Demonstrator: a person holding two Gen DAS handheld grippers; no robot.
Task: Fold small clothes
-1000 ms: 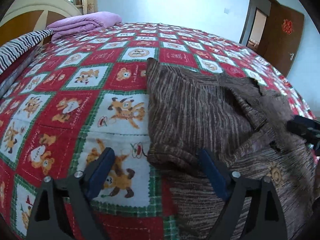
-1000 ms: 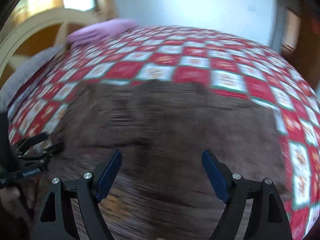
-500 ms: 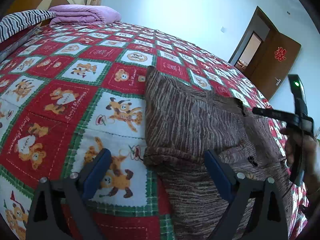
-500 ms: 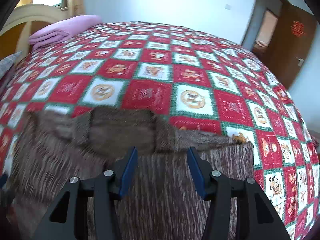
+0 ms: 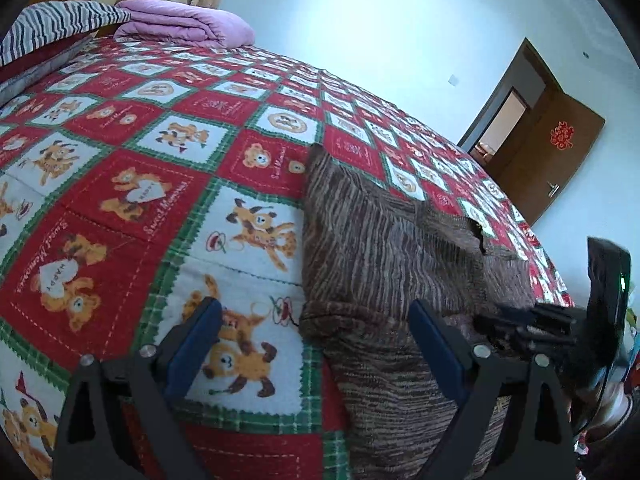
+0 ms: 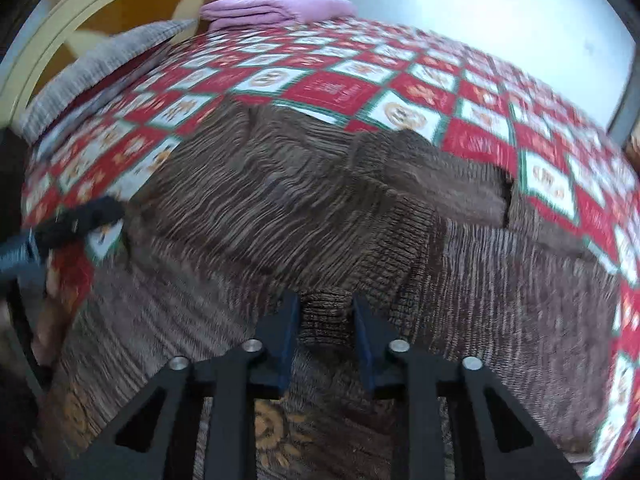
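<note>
A small brown striped knit garment [image 5: 384, 256] lies on the bed, with its left part folded over the body. In the right wrist view the garment [image 6: 320, 208] fills the middle, a sleeve folded across it. My left gripper [image 5: 314, 320] is open and empty, its jaws straddling the garment's near left edge above the quilt. My right gripper [image 6: 325, 314] is shut on a ribbed fold of the garment [image 6: 322, 316]. The right gripper also shows at the right edge of the left wrist view [image 5: 520, 320]. The left gripper shows at the left edge of the right wrist view [image 6: 76, 220].
The bed has a red, white and green bear-print quilt [image 5: 132, 184]. A folded purple blanket [image 5: 188, 26] and a striped pillow [image 5: 56, 28] lie by the headboard [image 6: 80, 28]. A brown door [image 5: 552, 160] stands open at the right.
My right gripper has narrowed from open to shut on a fold of the garment and moved in low over it. The left gripper has stayed open and shifted only slightly.
</note>
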